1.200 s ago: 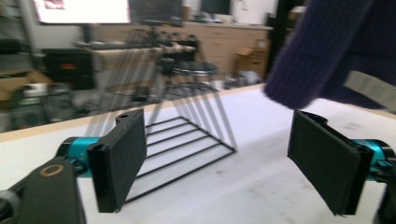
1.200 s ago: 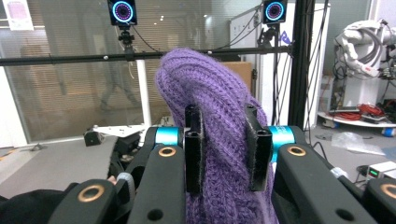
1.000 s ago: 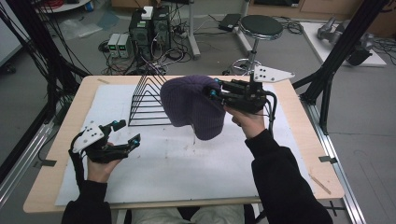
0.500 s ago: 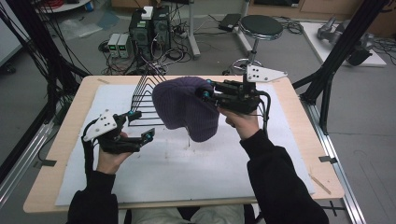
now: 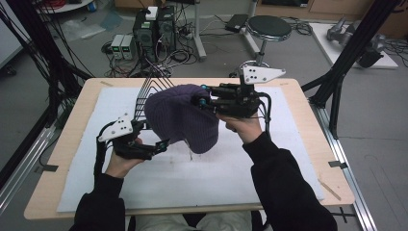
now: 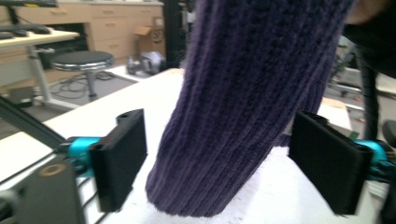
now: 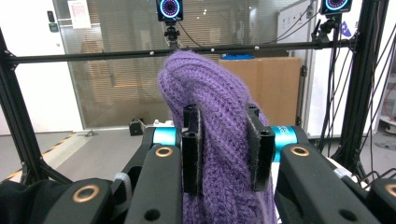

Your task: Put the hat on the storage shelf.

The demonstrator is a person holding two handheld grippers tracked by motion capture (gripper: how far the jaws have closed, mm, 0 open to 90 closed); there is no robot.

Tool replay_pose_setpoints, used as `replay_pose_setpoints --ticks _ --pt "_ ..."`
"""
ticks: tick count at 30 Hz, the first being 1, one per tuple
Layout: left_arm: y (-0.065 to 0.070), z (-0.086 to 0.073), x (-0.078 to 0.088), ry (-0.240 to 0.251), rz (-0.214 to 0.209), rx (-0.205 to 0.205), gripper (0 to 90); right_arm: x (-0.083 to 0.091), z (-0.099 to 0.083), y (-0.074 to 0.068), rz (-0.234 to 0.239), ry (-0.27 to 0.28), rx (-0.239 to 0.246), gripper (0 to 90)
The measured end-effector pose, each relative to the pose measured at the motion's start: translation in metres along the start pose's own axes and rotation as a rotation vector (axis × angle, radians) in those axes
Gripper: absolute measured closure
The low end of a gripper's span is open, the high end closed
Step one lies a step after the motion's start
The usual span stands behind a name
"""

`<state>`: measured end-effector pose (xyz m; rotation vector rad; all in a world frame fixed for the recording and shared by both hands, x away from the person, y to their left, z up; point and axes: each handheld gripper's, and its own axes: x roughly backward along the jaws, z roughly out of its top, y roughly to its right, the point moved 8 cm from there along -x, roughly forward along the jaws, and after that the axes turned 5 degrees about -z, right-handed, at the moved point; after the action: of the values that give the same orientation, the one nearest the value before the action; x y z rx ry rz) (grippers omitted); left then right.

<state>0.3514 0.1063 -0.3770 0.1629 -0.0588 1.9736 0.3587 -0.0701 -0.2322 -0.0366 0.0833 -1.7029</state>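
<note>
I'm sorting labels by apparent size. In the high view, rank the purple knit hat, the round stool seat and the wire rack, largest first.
1. purple knit hat
2. round stool seat, though it stands farther from the camera
3. wire rack, mostly hidden behind the hat, so its rank is unsure

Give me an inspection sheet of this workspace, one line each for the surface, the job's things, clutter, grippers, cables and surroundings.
Surface: wooden table covered by a white mat.
Job's things: purple knit hat held up over the mat; black wire rack standing behind it.
Clutter: nothing seen on the mat.
Grippers: right gripper is shut on the hat's knit; left gripper is open, jaws either side of the hat's hanging lower end, not touching it.
Cables: a black cable loops off the right gripper; loose cables lie on the floor beyond the table.
Surroundings: round stool, electronics boxes on the floor, black frame posts.
</note>
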Motion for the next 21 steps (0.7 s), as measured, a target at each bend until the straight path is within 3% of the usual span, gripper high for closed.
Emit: replay_pose_setpoints --ticks 2,5,8,11,17,21 --pt "0.003 -0.001 0.0 -0.014 -0.012 -0.031 45.7 0.0 0.0 0.001 -0.004 0.0 -0.004 72.1" --pt "0.003 -0.001 0.0 -0.013 0.005 -0.028 56.9 0.002 0.0 0.005 -0.018 0.003 -0.005 72.1" --pt "-0.006 0.002 0.005 -0.006 0.082 -0.026 77.5 0.006 0.0 0.009 -0.034 -0.004 0.001 72.2" --pt "-0.016 0.007 0.013 0.012 0.156 -0.021 81.4 0.008 0.0 0.017 -0.073 -0.005 0.006 72.3" --pt "-0.031 0.017 0.019 -0.001 0.217 -0.035 82.1 0.004 -0.001 0.035 -0.152 0.0 0.015 72.3" --pt "-0.04 0.026 0.024 0.02 0.242 -0.031 82.2 -0.003 0.004 0.045 -0.169 0.012 0.009 72.4"
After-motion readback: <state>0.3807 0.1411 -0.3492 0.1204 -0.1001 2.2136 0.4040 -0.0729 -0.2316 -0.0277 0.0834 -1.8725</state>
